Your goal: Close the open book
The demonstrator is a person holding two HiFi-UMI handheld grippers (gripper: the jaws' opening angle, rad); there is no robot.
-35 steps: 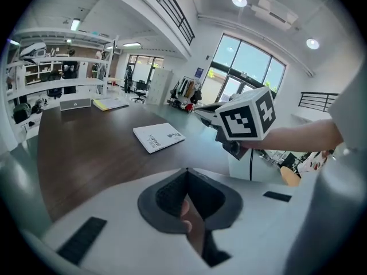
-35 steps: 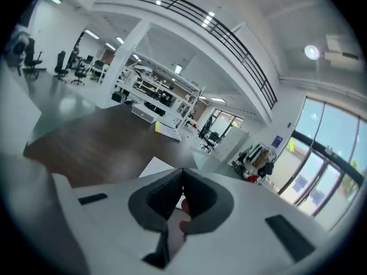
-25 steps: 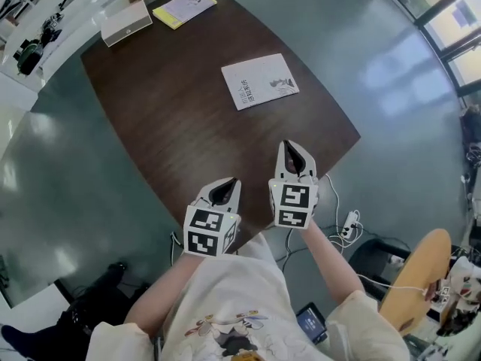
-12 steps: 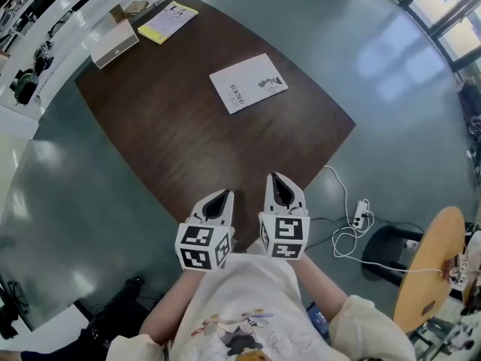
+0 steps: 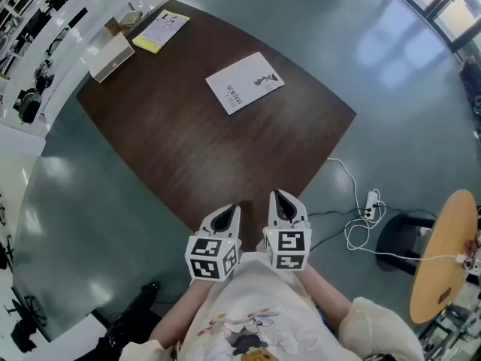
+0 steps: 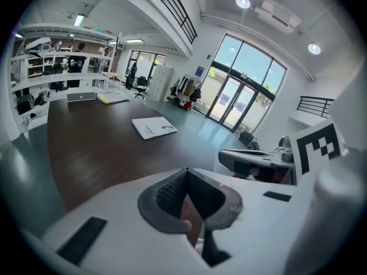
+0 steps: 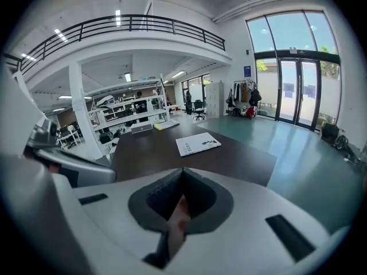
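Observation:
A white book (image 5: 245, 82) lies shut and flat on the dark wooden table (image 5: 188, 149), cover up, toward the far right side. It also shows as a small white rectangle in the left gripper view, the book (image 6: 153, 126), and in the right gripper view, the book (image 7: 197, 144). My left gripper (image 5: 231, 210) and right gripper (image 5: 279, 195) hover side by side at the table's near corner, well short of the book. Both are shut with nothing between the jaws.
At the table's far end lie a yellow-edged booklet (image 5: 161, 30) and a flat white box (image 5: 110, 56). White shelving (image 5: 30, 21) runs along the left. A power strip with cables (image 5: 368, 205) lies on the floor at the right, beside a round wooden stool (image 5: 441, 250).
Both grippers have pulled back toward my body, from over the table's near edge to its corner. The right one rolled a little. The book has not moved.

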